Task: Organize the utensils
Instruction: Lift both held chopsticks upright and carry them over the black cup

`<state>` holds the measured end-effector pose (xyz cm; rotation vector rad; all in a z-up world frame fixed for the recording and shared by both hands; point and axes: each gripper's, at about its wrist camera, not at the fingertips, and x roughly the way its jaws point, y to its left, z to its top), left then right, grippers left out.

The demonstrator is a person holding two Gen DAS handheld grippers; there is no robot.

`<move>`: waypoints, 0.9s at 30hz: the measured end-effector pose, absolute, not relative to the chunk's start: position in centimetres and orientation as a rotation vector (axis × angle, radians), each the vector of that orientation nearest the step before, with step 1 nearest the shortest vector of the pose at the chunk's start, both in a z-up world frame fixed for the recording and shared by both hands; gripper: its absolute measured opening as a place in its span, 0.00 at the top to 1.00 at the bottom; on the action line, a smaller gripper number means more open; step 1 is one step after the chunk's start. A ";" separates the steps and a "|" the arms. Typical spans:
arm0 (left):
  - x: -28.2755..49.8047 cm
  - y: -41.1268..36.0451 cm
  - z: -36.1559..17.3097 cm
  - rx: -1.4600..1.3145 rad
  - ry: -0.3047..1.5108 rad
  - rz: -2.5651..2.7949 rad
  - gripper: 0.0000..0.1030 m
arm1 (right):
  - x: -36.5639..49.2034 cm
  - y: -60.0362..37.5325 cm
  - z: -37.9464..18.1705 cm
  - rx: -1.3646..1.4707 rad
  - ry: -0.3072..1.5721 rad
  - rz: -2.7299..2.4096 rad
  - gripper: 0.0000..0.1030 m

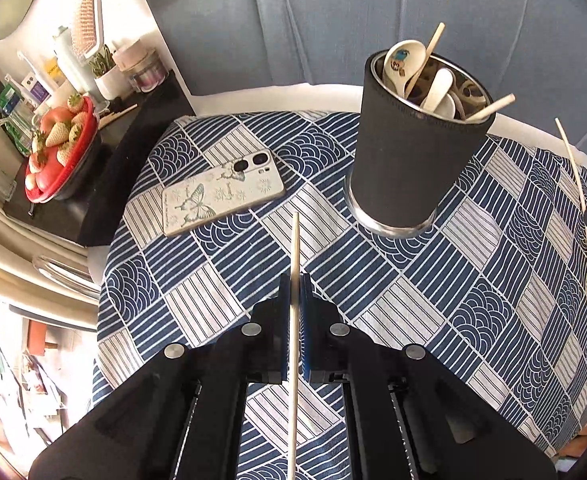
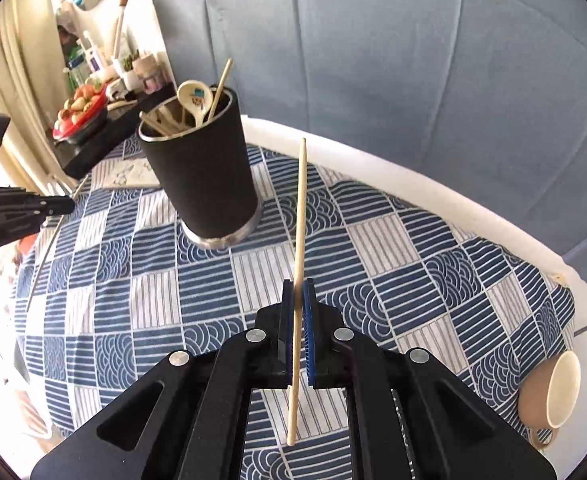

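A black utensil cup [image 1: 409, 160] with a metal base stands on the blue patterned cloth [image 1: 221, 292]; white spoons [image 1: 399, 65] and wooden chopsticks stick out of it. My left gripper [image 1: 295, 280] is shut on one wooden chopstick [image 1: 295, 248], held above the cloth short of the cup. In the right wrist view the same cup [image 2: 201, 172] stands to the upper left. My right gripper [image 2: 298, 286] is shut on another wooden chopstick [image 2: 300, 208] that points up past the cup's right side. The left gripper [image 2: 59, 205] shows at the left edge there.
A phone in a butterfly case [image 1: 223, 194] lies on the cloth left of the cup. A red bowl of strawberries [image 1: 59, 148] and bottles sit on a dark side shelf. A beige mug [image 2: 551, 390] lies on its side at the cloth's right edge. A blue padded backrest [image 2: 393, 60] rises behind.
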<state>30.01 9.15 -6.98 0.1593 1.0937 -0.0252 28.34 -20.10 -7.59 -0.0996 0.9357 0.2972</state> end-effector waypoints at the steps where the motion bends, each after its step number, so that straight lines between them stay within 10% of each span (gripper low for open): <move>1: 30.3 9.1 -6.5 0.164 1.089 -0.029 0.95 | 28.6 -20.2 -7.0 -0.090 0.924 0.298 0.96; 27: 38.4 9.3 3.7 0.112 0.859 -0.108 0.95 | 33.3 -17.5 2.3 0.048 0.543 0.409 0.96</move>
